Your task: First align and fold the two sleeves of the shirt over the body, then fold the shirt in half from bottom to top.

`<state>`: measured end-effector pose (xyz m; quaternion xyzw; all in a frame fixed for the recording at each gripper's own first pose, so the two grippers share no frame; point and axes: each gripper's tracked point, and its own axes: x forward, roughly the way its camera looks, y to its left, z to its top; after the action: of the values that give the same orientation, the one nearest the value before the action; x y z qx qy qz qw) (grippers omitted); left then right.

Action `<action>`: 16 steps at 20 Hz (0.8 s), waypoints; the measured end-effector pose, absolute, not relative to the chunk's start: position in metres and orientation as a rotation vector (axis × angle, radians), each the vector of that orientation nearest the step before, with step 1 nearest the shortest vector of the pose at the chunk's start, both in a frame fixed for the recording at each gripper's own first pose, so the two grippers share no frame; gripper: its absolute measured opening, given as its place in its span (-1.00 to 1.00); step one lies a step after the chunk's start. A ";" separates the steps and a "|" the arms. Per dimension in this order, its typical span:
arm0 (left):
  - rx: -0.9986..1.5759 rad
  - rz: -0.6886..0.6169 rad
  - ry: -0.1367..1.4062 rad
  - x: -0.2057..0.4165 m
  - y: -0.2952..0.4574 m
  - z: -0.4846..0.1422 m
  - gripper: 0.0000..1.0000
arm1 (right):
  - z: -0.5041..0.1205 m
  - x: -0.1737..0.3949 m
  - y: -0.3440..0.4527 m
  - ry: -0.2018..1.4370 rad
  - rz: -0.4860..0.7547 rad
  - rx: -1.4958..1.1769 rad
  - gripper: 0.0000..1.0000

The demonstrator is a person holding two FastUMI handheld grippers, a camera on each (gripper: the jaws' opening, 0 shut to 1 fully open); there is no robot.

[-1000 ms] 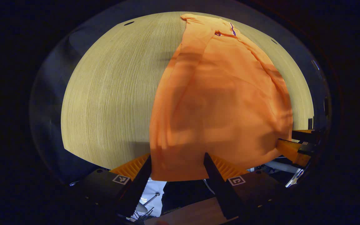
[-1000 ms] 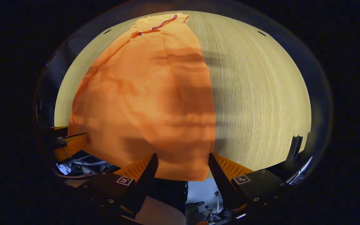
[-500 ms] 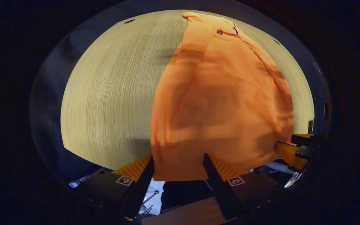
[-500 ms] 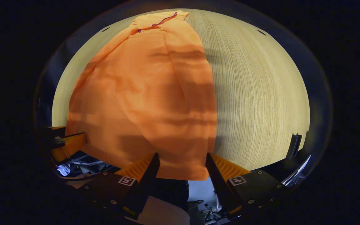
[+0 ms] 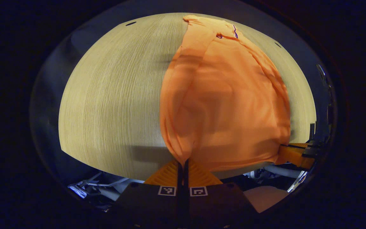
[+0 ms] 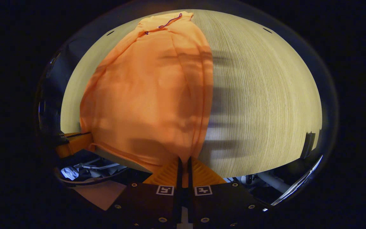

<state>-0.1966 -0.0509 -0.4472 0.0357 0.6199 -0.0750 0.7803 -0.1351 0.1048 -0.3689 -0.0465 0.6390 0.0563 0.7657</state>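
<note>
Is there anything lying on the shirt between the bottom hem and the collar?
No. In both gripper views the shirt is bare cloth from the hem, pinched by the left claw and right claw, up to the collar.

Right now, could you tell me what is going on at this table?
A person is folding an orange shirt on a wooden table with two handheld grippers. The left gripper is shut on the shirt's bottom hem at one corner, and the right gripper is shut on the hem at the other corner. The cloth bunches at both pinches. The sleeves look already folded in, so the bottom-to-top fold seems about to start.
</note>
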 end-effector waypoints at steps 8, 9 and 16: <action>0.087 -0.188 1.282 -0.186 -0.049 -0.433 -0.99 | -0.358 -0.129 0.106 1.361 0.139 -0.057 -1.00; 0.089 -0.191 1.267 -0.181 -0.049 -0.428 -0.99 | -0.352 -0.125 0.107 1.349 0.141 -0.052 -0.99; 0.064 -0.191 1.141 -0.132 -0.053 -0.381 -0.98 | -0.297 -0.069 0.116 1.203 0.183 -0.043 -0.99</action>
<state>-0.1318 -0.0534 -0.3809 0.0302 0.5390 -0.0902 0.8369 -0.0689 0.1156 -0.2965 -0.0202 0.5652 0.0861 0.8202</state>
